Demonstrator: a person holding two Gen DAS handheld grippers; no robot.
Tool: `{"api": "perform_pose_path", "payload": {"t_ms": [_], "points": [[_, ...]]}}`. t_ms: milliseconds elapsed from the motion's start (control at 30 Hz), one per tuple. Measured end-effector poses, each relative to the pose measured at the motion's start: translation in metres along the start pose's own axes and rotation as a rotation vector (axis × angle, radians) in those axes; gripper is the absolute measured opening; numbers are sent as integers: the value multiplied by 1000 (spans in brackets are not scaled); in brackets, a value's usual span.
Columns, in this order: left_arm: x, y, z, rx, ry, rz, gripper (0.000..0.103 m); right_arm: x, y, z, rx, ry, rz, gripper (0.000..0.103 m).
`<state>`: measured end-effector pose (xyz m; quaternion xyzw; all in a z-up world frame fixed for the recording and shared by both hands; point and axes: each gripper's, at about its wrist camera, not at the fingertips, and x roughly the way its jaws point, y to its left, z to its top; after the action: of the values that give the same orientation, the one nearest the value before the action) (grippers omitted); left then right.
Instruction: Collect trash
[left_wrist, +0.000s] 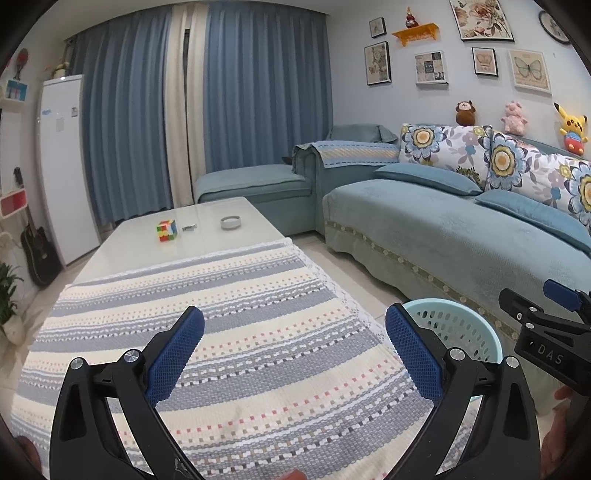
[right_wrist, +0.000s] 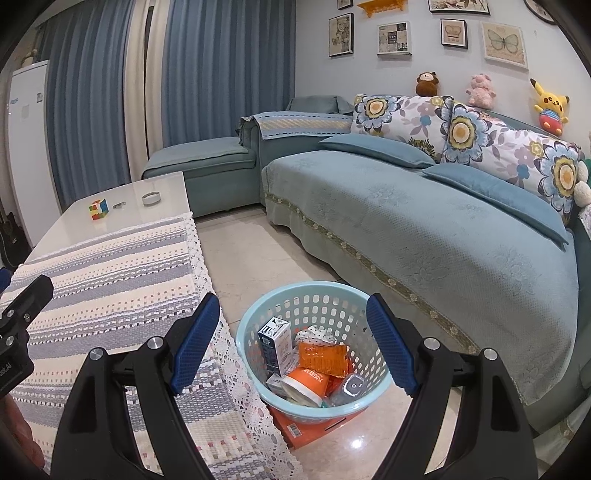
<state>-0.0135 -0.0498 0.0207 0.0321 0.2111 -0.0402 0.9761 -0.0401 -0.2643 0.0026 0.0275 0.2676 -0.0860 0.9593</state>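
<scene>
Orange wrappers (right_wrist: 322, 355) fill the basket (right_wrist: 258, 314) only beneath the right claw (right_wrist: 291, 343); both claws gape empty.

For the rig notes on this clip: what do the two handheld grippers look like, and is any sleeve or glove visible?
Both match: the left gripper and right gripper have black angular plastic arms with triangular cut-outs, silver round screw heads at the joints, and blue mesh-textured pads inside each finger. White lettering marks the bodies; in the left view the right gripper's reads "DAS". No cables show. No sleeve or glove shows on the little of the hands that is visible.
</scene>
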Motion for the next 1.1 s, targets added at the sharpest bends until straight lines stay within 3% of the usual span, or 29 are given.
{"api": "perform_pose_path", "payload": {"t_ms": [1100], "points": [[3,-3,-3,-5,15,14,95,-1,-1,1,-14,-9,8,78]]}}
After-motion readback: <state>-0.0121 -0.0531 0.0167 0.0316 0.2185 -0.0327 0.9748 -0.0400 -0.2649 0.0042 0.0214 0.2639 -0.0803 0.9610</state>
